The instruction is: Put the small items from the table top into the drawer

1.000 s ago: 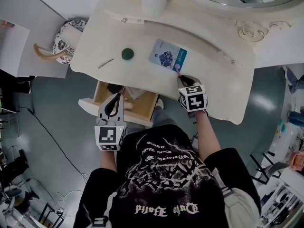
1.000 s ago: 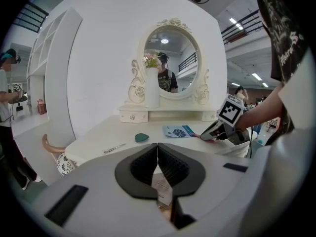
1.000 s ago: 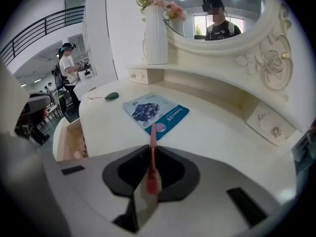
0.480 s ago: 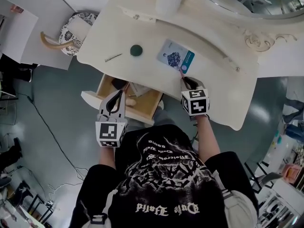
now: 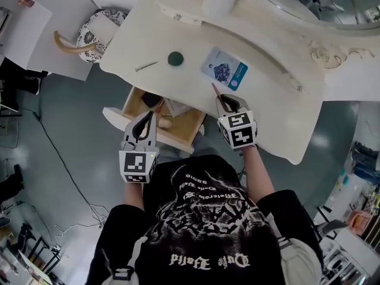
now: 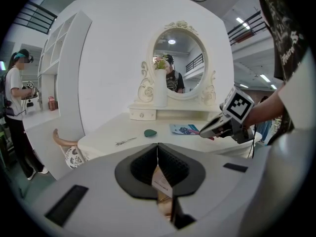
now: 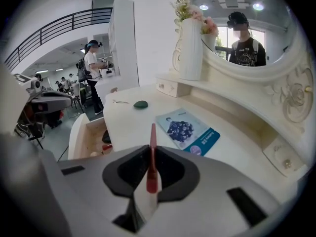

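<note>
Far left of the drawer (image 5: pixel 116 119), a patterned stool (image 5: pixel 95 37) stands clear of the table's (image 5: pixel 190 91) rounded end, with bare floor between. Beyond the drawer's left corner a thin metal pin (image 5: pixel 145 66) lies near the table's front edge. The drawer is pulled out from under that edge with its top open, and a few things lie inside. My left gripper (image 5: pixel 147 117) hovers over its front rim, forearm straight out from the body, jaws pressed together on nothing. Past the drawer a green disc (image 5: pixel 175 58) sits on open table top, well apart from the pin. Just right of the drawer my right gripper (image 5: pixel 224 101) reaches over the table's edge, jaws clamped on a red stick (image 7: pixel 152 132). Its tip points at the booklet (image 5: pixel 224 70) farther right and stops short of it.
</note>
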`<state>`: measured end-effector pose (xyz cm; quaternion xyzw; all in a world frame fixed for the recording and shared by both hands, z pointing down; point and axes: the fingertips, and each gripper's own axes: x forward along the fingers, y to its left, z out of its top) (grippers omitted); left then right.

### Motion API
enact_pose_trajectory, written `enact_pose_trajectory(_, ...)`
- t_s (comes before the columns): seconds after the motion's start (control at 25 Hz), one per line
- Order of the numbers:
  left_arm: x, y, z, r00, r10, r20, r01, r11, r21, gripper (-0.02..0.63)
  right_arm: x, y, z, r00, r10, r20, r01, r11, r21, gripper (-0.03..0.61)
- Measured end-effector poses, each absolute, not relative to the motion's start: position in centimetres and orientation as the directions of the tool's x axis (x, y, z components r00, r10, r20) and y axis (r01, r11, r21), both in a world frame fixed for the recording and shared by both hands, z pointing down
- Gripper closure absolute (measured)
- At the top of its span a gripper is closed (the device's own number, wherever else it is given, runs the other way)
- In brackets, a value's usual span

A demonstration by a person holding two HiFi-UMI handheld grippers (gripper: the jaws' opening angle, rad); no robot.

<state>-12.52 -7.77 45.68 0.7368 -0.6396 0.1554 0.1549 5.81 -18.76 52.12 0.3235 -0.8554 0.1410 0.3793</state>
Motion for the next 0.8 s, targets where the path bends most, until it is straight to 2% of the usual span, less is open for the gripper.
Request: enact_pose_trajectory(0.8,-15.0,-4.7,45.9,0.013,-0.901,0.433,-1.0,0.0,0.03,0.598,-1.9,-12.8,52.3,-0.64,-0.257,0.724,-0.399,0.917,-0.028,0.526)
